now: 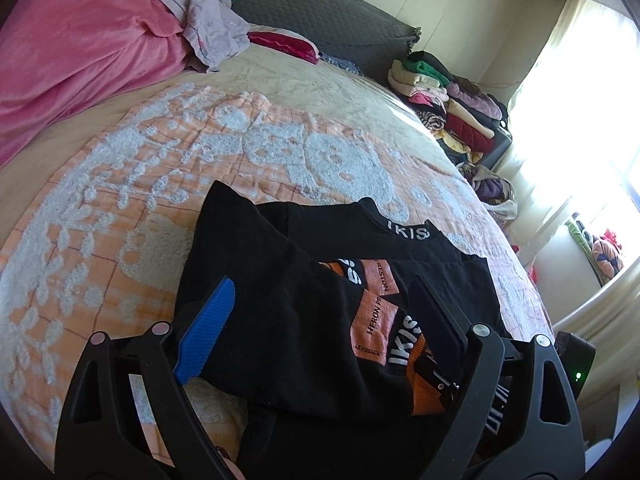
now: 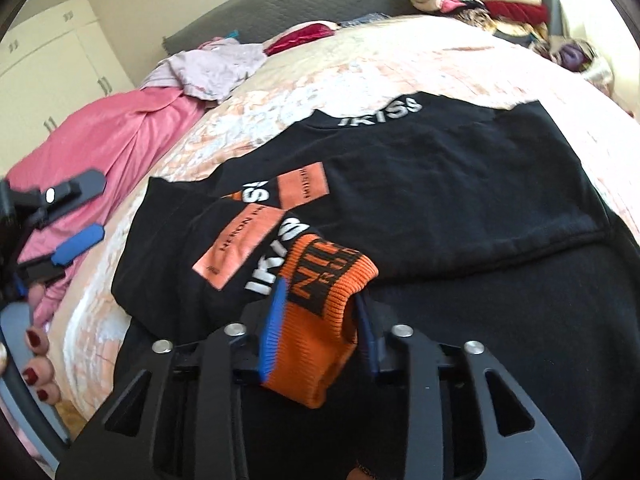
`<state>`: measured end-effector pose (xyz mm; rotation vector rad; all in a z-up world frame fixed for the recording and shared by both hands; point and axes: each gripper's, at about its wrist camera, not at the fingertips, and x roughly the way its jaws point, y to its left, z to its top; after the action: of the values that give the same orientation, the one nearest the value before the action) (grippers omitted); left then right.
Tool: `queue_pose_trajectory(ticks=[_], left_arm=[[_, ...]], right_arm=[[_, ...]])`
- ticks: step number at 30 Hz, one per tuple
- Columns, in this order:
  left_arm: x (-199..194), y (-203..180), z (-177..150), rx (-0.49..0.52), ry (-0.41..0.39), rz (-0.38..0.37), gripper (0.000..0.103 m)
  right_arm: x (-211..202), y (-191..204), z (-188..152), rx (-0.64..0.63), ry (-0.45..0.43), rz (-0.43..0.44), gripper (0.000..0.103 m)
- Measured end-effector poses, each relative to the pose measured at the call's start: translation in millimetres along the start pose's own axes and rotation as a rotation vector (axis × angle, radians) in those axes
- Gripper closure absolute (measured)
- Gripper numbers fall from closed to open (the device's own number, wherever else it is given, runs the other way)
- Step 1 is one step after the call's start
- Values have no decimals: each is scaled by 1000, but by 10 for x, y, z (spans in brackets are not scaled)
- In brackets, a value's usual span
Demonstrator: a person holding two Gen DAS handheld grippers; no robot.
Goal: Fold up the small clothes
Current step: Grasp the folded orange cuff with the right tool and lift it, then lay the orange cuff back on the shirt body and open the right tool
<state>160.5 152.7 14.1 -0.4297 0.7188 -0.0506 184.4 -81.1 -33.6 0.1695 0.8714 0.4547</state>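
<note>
A black sweatshirt (image 1: 304,320) with orange patches and white "IKISS" lettering lies partly folded on the bed; it also shows in the right wrist view (image 2: 440,184). My left gripper (image 1: 324,304) is open, its fingers either side of the folded sleeve part without gripping it. The left gripper also shows at the left edge of the right wrist view (image 2: 76,216). My right gripper (image 2: 320,312) is shut on the sweatshirt's orange ribbed cuff (image 2: 324,312), held just above the black fabric.
The bed has an orange and white tufted bedspread (image 1: 200,152). A pink blanket (image 1: 72,48) and a pale crumpled garment (image 1: 212,24) lie at the far left. A pile of folded clothes (image 1: 444,96) stands beside the bed near a bright window (image 1: 592,120).
</note>
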Motion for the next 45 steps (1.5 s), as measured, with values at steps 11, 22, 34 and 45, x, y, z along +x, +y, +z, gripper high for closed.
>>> queue_pose_trajectory(ticks=[11,22,34,45], left_arm=[[-285,361,166,-107,-70,-10,22],[-445,666,248,-177,-112,12,22],[-368,613,251,-166,-96,6,22],[-57,256,173,-56,-39,25,22]], right_arm=[[-234,249,303,-120,-96,52,95],[-653,166,853,-192,-204,-14,95],[-819,-471,1097,-138,-240,-155,96],[-740,-798,956,-101,-204,-202,96]])
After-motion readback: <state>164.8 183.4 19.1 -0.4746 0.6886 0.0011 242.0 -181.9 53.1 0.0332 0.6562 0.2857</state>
